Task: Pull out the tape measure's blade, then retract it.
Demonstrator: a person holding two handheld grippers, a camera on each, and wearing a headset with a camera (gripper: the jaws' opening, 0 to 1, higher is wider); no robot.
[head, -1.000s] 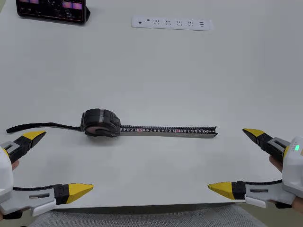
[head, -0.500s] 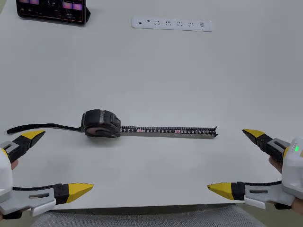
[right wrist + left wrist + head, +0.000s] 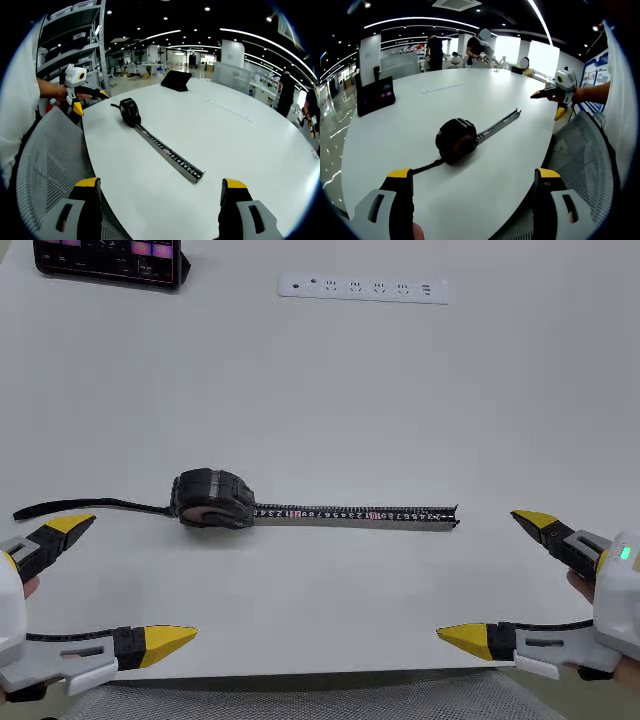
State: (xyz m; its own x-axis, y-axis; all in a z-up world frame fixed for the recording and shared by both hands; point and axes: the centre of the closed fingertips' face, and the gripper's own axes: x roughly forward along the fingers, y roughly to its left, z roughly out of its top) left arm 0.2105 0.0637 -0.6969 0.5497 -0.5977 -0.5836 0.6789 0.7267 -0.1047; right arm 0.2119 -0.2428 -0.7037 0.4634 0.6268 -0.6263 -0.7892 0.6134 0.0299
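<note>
A black tape measure (image 3: 212,500) lies on the white table (image 3: 330,390), its blade (image 3: 355,516) pulled out to the right and resting flat, with a black strap (image 3: 80,507) trailing left. My left gripper (image 3: 128,580) stands open near the table's front left edge, apart from the case. My right gripper (image 3: 492,580) stands open at the front right, just beyond the blade's hook end (image 3: 456,519). The case (image 3: 456,139) and blade (image 3: 498,123) lie ahead of the left gripper (image 3: 472,189). From the right gripper (image 3: 159,192) the blade (image 3: 167,150) runs away to the case (image 3: 130,111).
A white power strip (image 3: 363,288) lies at the back of the table, and a dark tablet (image 3: 110,260) stands at the back left. A grey mesh chair back (image 3: 300,700) sits below the table's front edge. People stand far off in the hall.
</note>
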